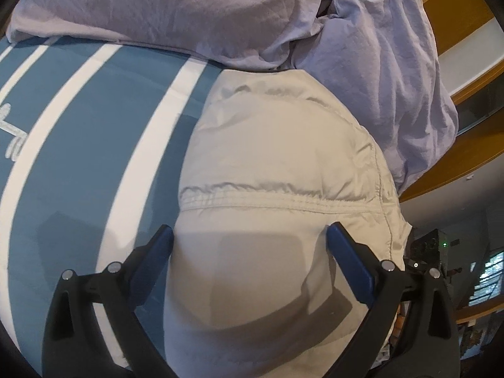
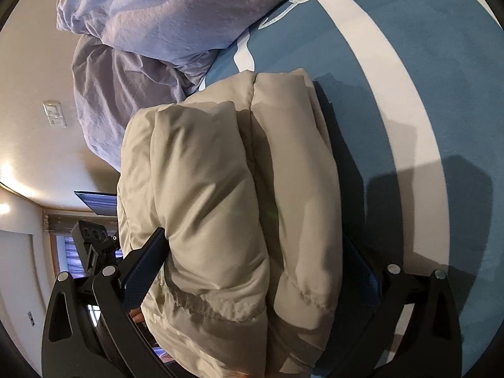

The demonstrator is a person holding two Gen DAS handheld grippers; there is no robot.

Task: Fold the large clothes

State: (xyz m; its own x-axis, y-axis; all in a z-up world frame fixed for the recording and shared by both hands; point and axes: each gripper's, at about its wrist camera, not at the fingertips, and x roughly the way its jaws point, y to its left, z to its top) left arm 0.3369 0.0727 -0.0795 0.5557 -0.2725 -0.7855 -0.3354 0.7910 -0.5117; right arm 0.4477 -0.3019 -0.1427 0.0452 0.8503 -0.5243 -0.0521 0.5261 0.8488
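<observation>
On bed, L wrist view, left to right: blue bedspread (image 1: 78,163) w/ white stripes takes the left half, flat and bare, so open room that side. Centre: beige puffy jacket (image 1: 277,163), folded into a bundle, lying on the bedspread. Far side: lilac duvet (image 1: 220,15) heaped along the back and down the right, touching the jacket's far edge; no room there. Right margin: wooden bed frame (image 1: 453,31), bed edge just beyond the jacket's right seam.

Left gripper (image 1: 250,234): jaws wide, blue pads either side of the bundle's near end, below the elastic hem seam. Left pad sits at the fabric's left edge; whether either pad presses, cannot tell.

R wrist view, left to right: wall and ceiling w/ a switch plate (image 2: 55,113), then duvet (image 2: 151,15) upper left, jacket (image 2: 220,189) centre, bedspread (image 2: 425,63) right, bare and roomy.

Right gripper (image 2: 255,239): jaws at full spread, straddling the bundle's near end. Left pad just beside the fabric; right finger mostly hidden behind the bundle. No clamp seen.

Jacket long axis runs away from both grippers toward the duvet; layered fold edges face the bedspread side in the R view.
</observation>
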